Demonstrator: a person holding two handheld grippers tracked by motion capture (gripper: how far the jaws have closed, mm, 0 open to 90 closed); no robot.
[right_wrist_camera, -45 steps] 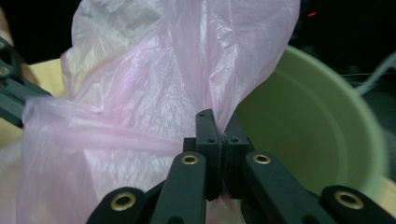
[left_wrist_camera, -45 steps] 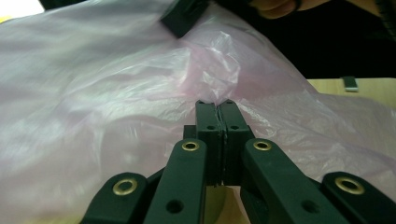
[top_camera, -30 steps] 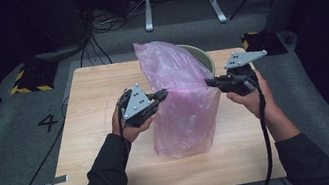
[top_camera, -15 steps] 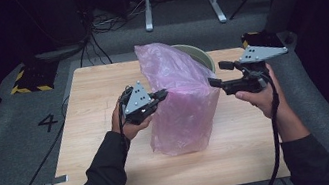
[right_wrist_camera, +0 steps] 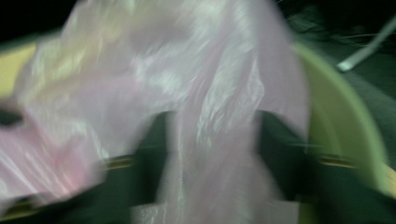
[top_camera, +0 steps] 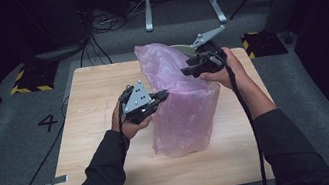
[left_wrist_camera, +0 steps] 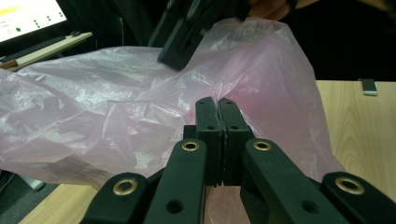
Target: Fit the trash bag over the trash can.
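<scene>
The crumpled, translucent pink plastic bag (top_camera: 182, 104) stands on your light wooden table (top_camera: 96, 149), near its middle, draped over a pale green round bin (right_wrist_camera: 345, 126) whose rim shows at the bag's far side. Your left gripper (top_camera: 162, 94) pinches a fold of the film on the bag's left side, part-way up; in the left gripper view its jaws meet flat with the pink plastic caught at their tips. Your right gripper (top_camera: 185, 71) is at the bag's upper far edge, beside the bin's rim. Its jaws have just been closing, and in the blurred right gripper view they stand apart with a strip of the bag hanging between them, not yet pressed. Behind the table, dark cables (top_camera: 91, 31) lie on the grey carpet (top_camera: 12, 133), and a black-and-yellow striped block (top_camera: 28, 79) sits off the far left corner.
</scene>
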